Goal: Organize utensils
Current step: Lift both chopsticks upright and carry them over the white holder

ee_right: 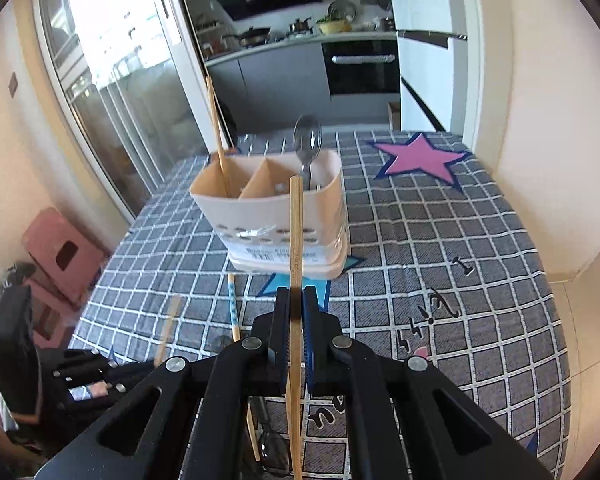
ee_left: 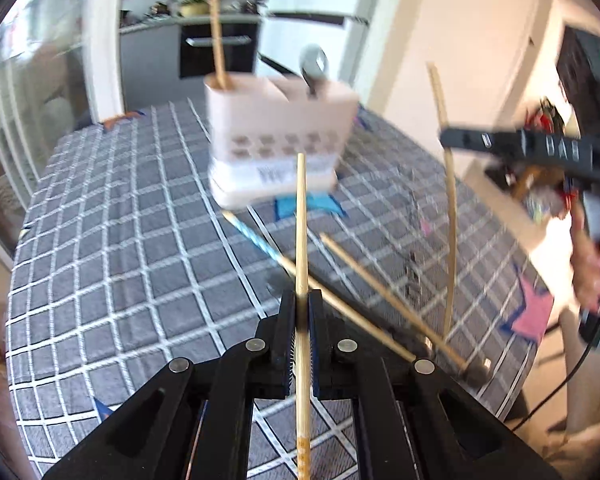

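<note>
Chopstick (ee_left: 301,216) clamped mid-shaft in left tool (ee_left: 301,300), tip toward caddy; right tool (ee_right: 296,294) likewise pinches its own chopstick (ee_right: 296,224). Both sticks look light, stiff and smooth, so they likely pivot in a pinch; a hold nearer the thick end seems steadier. Loose chopsticks (ee_left: 380,300) lie crossed on checked surface (ee_left: 120,240) just beyond. Farther out, pink caddy (ee_right: 268,208) stands upright holding one chopstick in its left compartment and spoon (ee_right: 307,140) in its right.

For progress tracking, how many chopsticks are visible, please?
5: one wooden chopstick in the beige plastic holder, one in the left hand-held gripper, one in the right hand-held gripper, two lying on the checked tablecloth; more may be hidden.
</note>
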Demonstrator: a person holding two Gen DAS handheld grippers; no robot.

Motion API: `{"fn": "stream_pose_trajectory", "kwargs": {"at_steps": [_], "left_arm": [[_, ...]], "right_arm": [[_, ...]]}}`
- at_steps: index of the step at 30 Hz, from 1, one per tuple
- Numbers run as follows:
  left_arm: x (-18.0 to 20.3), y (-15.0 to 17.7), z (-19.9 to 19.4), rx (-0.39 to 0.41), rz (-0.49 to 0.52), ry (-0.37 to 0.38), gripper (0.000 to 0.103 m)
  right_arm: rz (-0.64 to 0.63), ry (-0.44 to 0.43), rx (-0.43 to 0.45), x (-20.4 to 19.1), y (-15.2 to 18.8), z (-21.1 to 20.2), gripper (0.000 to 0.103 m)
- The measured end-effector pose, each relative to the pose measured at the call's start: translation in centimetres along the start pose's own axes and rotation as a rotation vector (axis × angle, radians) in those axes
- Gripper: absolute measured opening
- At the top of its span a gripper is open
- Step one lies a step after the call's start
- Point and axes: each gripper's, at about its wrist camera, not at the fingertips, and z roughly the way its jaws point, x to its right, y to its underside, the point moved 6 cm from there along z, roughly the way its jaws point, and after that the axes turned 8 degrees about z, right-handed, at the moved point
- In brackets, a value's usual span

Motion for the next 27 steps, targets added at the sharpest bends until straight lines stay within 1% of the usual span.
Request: {"fn": "stream_pose_trajectory", "kwargs": {"at_steps": [3, 5, 12, 18, 27], "left_arm": [[-1.1, -1.4, -1.6, 0.064, -0.051, -0.012, 0.038], [-1.1, -2.3, -2.1, 0.095, -0.07, -0.016, 0.038], [-1.6, -6.1, -4.6, 0.207, -0.084, -0.029, 0.038], [-2.0, -9.7, -6.4, 0.269, -0.072, -0.033, 0.038], [-3.0, -14.7, -8.5, 0.328, -0.053, -0.051, 0.038]], "right_arm": [[0.002, -0.007, 0.026, -0.3, -0.5, -0.8, 0.007], [0.002, -0.014, 0.041, -0.6, -1.0, -1.3, 0.007], [0.004, -0.045, 0.08, -1.5, -2.8, -2.4, 0.007], [-0.005, -0.068, 0.116, -2.5, -4.9, -3.3, 0.007], [-0.043, -0.089, 0.158, -4.1, -9.3, -4.0, 0.007]]}}
